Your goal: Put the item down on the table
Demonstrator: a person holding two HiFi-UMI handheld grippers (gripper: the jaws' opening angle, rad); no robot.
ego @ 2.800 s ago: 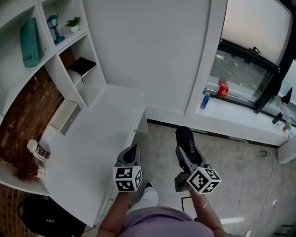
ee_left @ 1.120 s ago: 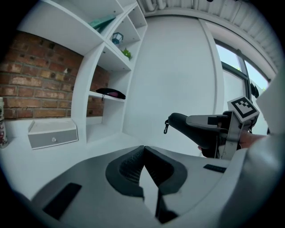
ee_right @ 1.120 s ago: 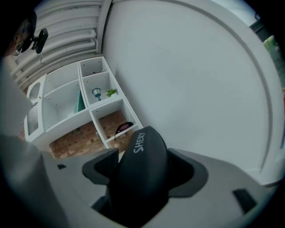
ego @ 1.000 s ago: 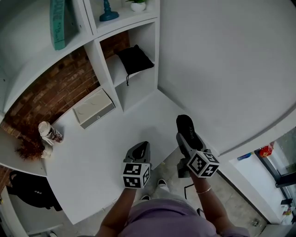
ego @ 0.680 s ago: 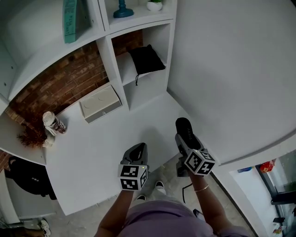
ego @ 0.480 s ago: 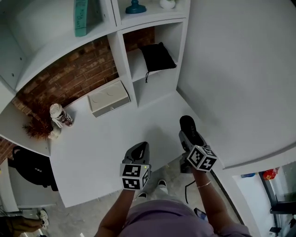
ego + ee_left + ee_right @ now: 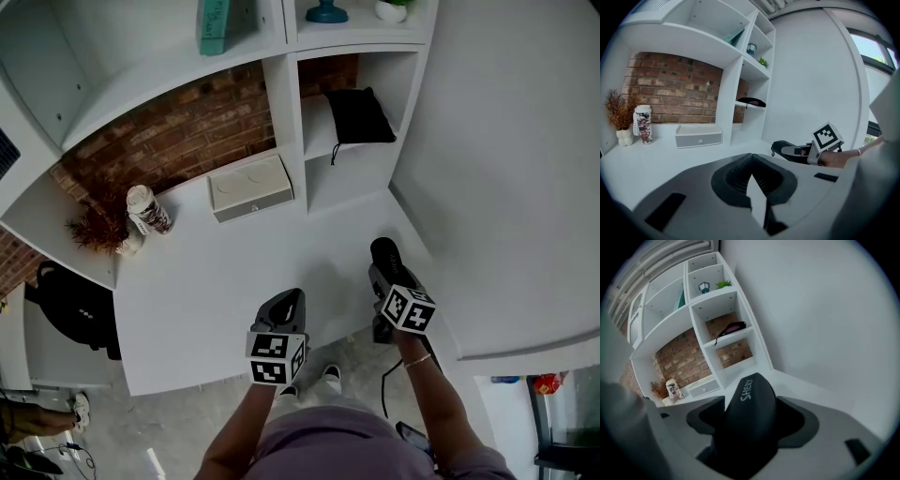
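Swung in from over the floor (image 7: pixel 178 422), the right claw (image 7: pixel 389 279) now grips a black oval hard case lettered SHERY (image 7: pixel 383 253) above the white desk's (image 7: pixel 216 281) front right corner, hard by the wall (image 7: pixel 506 187), with bare desk open to its left. The left claw (image 7: pixel 289 302), closed on nothing, hovers at the front edge. The case's rear end is buried between the jaws, and whether it touches the desk is unclear.

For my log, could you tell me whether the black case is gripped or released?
Gripped: the right claw is closed on the black case; contact with the table cannot be told.
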